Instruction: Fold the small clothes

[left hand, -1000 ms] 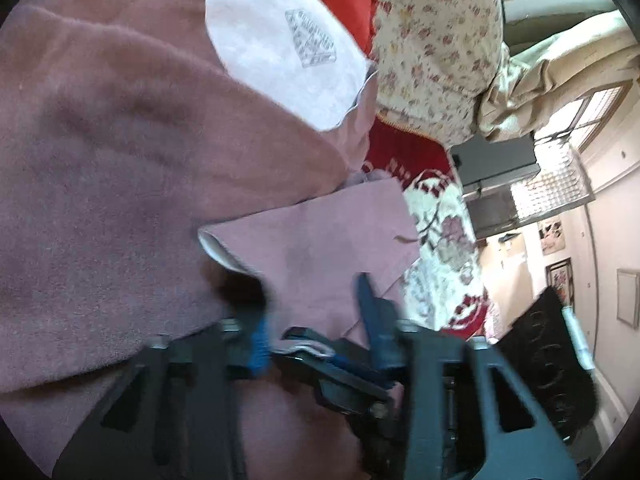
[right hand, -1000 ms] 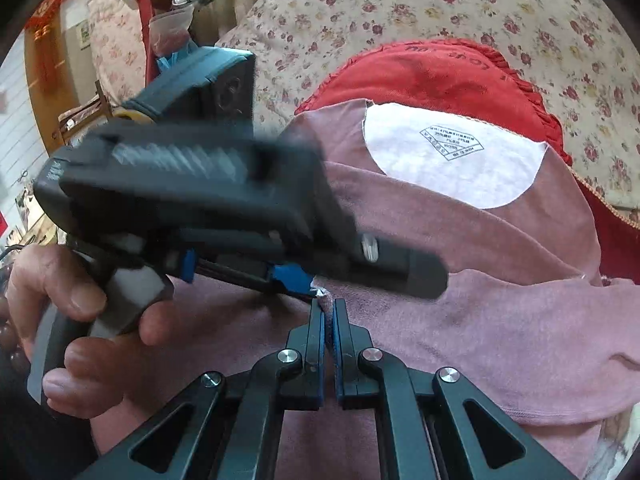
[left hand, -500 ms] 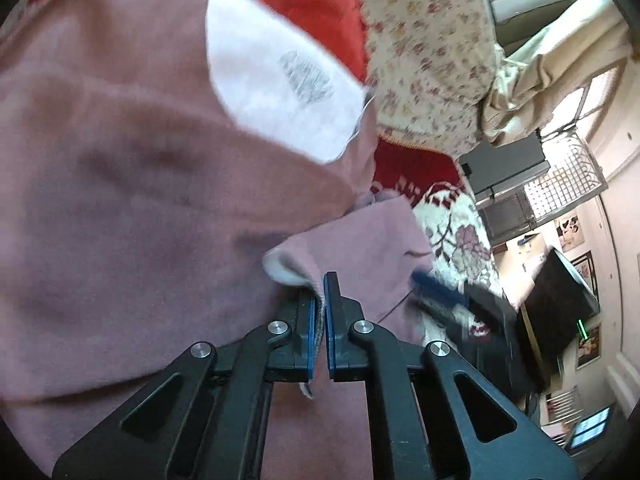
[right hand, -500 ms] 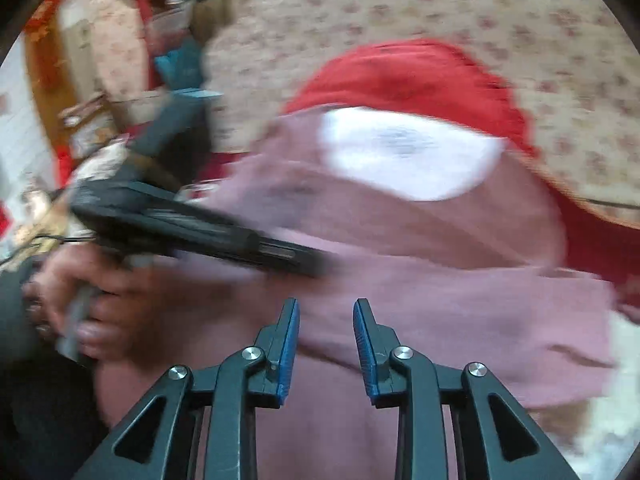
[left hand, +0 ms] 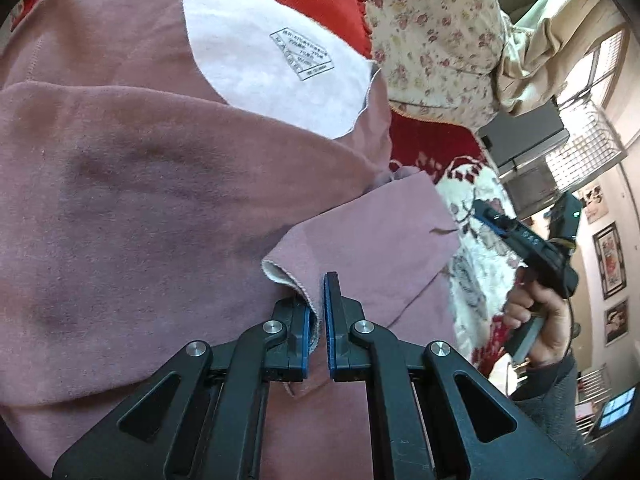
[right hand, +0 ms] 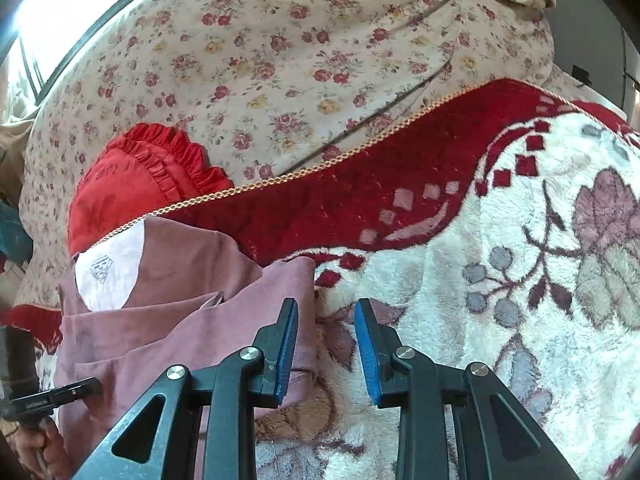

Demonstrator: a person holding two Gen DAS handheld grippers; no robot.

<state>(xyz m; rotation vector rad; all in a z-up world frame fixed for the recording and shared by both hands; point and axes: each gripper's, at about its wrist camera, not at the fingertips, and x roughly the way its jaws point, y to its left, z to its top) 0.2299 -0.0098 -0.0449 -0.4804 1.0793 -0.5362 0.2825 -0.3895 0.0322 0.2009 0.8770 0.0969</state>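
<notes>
Your left tool (left hand: 318,320) is pinching a folded edge of the shirt (left hand: 152,184), its pads pressed together on the hem where the pale inner side is showing. The shirt, dusty pink with a white lining (left hand: 276,68) and a printed label (left hand: 302,54) at the neck, is lying spread on the blanket (right hand: 500,260), and its collar end is resting on the red cushion (right hand: 132,188). One sleeve (left hand: 372,236) is lying folded across the body, pointing toward the right of the left view.

Your right tool (right hand: 326,348) is standing spread, with nothing between its blue pads. It is hovering over the white and red blanket just beside the shirt's right edge; its left finger (right hand: 286,344) is overlapping the pink cloth in the right view, though you cannot tell whether it is touching it. In the left view your right hand (left hand: 540,316) is gripping that tool's handle, well off to the side of the shirt.

Behind the blanket a floral cover (right hand: 300,52) is rising up, with the cushion lying against it. At the lower left of the right view, part of your left tool's body (right hand: 44,400) and your fingers (right hand: 40,452) are showing by the shirt.
</notes>
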